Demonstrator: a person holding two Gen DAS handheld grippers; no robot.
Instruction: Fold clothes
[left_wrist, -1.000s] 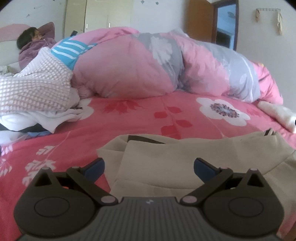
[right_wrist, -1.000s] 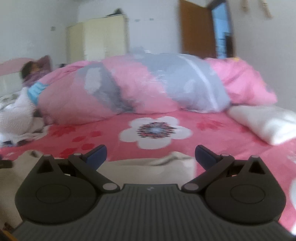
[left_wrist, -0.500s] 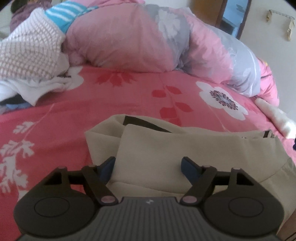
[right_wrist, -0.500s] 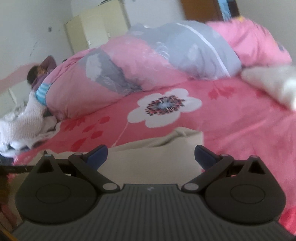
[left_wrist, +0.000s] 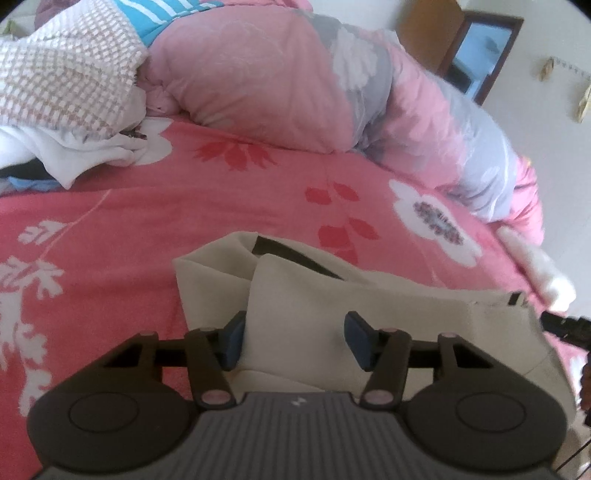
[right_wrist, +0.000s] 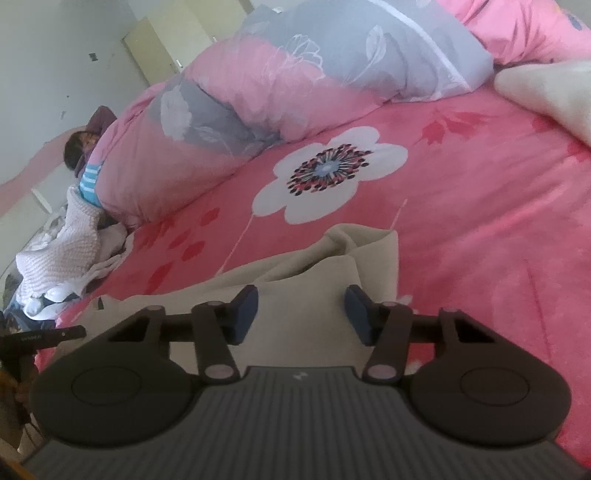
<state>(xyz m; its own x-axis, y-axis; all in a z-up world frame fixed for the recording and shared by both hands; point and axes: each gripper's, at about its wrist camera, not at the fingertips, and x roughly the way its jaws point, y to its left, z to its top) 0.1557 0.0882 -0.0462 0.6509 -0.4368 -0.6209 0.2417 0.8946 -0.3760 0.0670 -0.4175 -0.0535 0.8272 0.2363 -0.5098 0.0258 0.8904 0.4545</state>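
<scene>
Both claws have tipped downward and drawn in over the beige garment since the earlier frames, where their jaws stood wide; the bedding that filled those views now sits higher and farther off. Left claw: jaws at about half width and closing, with a raised fold of the beige cloth between the blue pads; the left pad appears to touch the fold's edge, the right pad stands clear, so no grip is made yet. Right claw: jaws likewise half closed and closing, straddling the garment's other end just below its bunched corner, pads not visibly pressing. The garment lies flat on the pink flowered bed, directly beneath and ahead of both claws; the rolled quilt and a heap of other clothes lie well beyond. Step in hand: taking hold of one edge at two points. The next move probably calls for finishing both pinches on the top layer, then carrying the edge across together.
</scene>
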